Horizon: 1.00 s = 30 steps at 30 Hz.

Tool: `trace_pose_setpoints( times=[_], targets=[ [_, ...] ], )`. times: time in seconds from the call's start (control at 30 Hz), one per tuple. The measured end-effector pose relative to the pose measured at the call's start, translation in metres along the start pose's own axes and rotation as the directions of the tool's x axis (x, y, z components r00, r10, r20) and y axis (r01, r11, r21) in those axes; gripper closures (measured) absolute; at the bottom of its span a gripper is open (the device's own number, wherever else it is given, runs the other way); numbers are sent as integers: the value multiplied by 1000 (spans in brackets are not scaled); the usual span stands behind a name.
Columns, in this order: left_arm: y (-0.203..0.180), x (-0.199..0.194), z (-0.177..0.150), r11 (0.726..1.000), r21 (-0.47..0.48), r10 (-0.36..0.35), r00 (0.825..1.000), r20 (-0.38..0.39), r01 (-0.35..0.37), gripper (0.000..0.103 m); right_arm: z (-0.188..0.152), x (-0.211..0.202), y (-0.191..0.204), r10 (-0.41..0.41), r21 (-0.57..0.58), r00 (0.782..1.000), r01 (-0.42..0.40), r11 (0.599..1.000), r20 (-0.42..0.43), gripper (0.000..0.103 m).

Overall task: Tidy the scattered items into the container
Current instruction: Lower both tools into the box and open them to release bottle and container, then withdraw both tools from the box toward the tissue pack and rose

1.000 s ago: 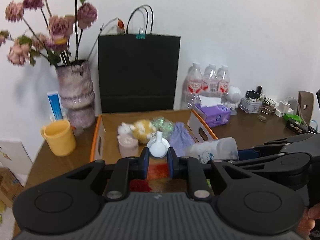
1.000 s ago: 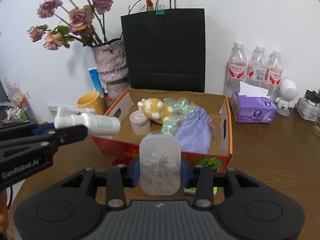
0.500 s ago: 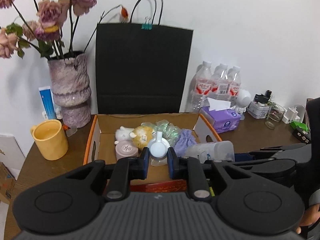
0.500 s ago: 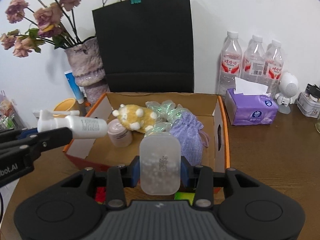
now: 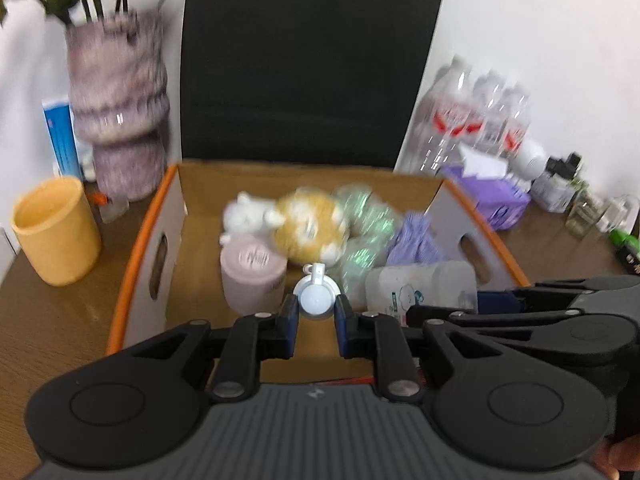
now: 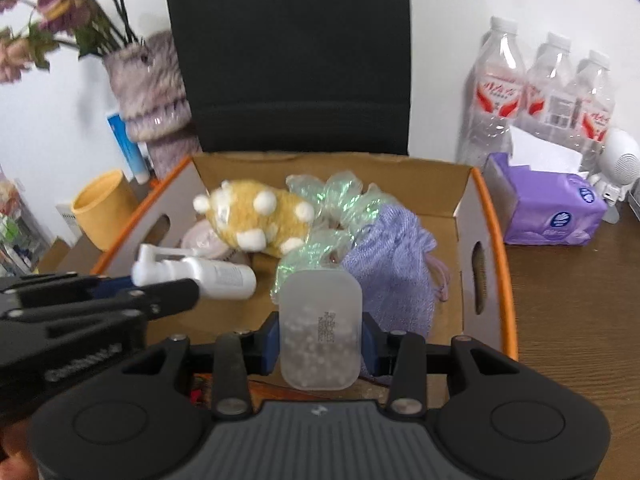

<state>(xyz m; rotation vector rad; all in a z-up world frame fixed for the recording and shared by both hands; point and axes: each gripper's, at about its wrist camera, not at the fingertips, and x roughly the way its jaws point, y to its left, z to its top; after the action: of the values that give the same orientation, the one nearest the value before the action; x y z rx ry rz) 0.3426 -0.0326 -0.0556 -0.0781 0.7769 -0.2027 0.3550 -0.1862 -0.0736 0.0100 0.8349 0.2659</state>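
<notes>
Hovering over the cardboard box point(image 6: 486, 248), both grippers are carrying loads. The left gripper point(image 5: 316, 322) is clamping a white spray bottle point(image 6: 200, 274) by its body, nozzle end pointing away from the jaws; the right gripper point(image 6: 320, 344) is pinching a frosted plastic case point(image 6: 319, 328) full of small pale beads, upright between the pads. Ahead of and below both sets of fingers the box is already holding a yellow plush toy point(image 6: 256, 216), a pink jar point(image 5: 252, 276), some iridescent wrap point(image 6: 336, 204) and a lilac drawstring pouch point(image 6: 394, 268).

Risks, as I'm judging them: the two tools are working close side by side (nearly overlapping in the left view), so releasing together could knock them into each other. The case is hanging just inside the box's near wall and could tip out if dropped early. The bottle may roll onto the jar.
</notes>
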Motion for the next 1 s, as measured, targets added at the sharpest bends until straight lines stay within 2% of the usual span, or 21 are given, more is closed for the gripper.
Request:
trace_pose_setpoints(
  times=[0.27,0.37,0.47,0.5,0.53,0.6,0.63,0.7,0.8,0.83,0.9,1.0],
  targets=[
    [7,25,-6,1000,-4,19,1000,-24,-19,83,0,10,7,-21,-73,999,24,997,43,64],
    [7,28,-7,1000,-29,0,999,-41,-2,82,0,13,8,-18,-79,1000,19,997,20,64],
    [12,27,-5,996,-85,-16,999,-36,13,68,0,18,2,-26,-54,1000,26,998,3,59],
    [14,25,-3,995,-101,-9,1000,-27,6,59,0,17,-2,-31,-43,999,31,999,9,50],
    [16,22,-2,994,-105,0,1000,-14,-1,55,1,16,-6,-36,-33,999,36,999,15,39],
    [17,15,0,995,-102,6,1000,5,-5,45,3,13,-14,-37,-11,999,37,999,25,27],
    [17,12,0,995,-101,7,1000,12,-6,43,3,11,-17,-33,-2,999,34,999,27,23],
    [16,6,0,995,-102,10,1000,26,-7,31,1,7,-18,-38,3,999,38,999,27,23],
    [14,-4,-1,994,-109,36,998,44,-31,19,-3,0,-17,-53,-2,998,53,999,21,21],
    [13,-7,-1,993,-111,32,998,49,-26,16,-5,-3,-15,-51,-12,999,52,999,18,13],
    [13,-15,-2,992,-124,28,998,58,-21,0,-9,-11,-10,-44,-36,999,44,998,17,6],
    [12,-27,-4,991,-131,40,997,71,-30,0,-15,-24,0,-53,-81,998,55,995,33,0]
  ],
)
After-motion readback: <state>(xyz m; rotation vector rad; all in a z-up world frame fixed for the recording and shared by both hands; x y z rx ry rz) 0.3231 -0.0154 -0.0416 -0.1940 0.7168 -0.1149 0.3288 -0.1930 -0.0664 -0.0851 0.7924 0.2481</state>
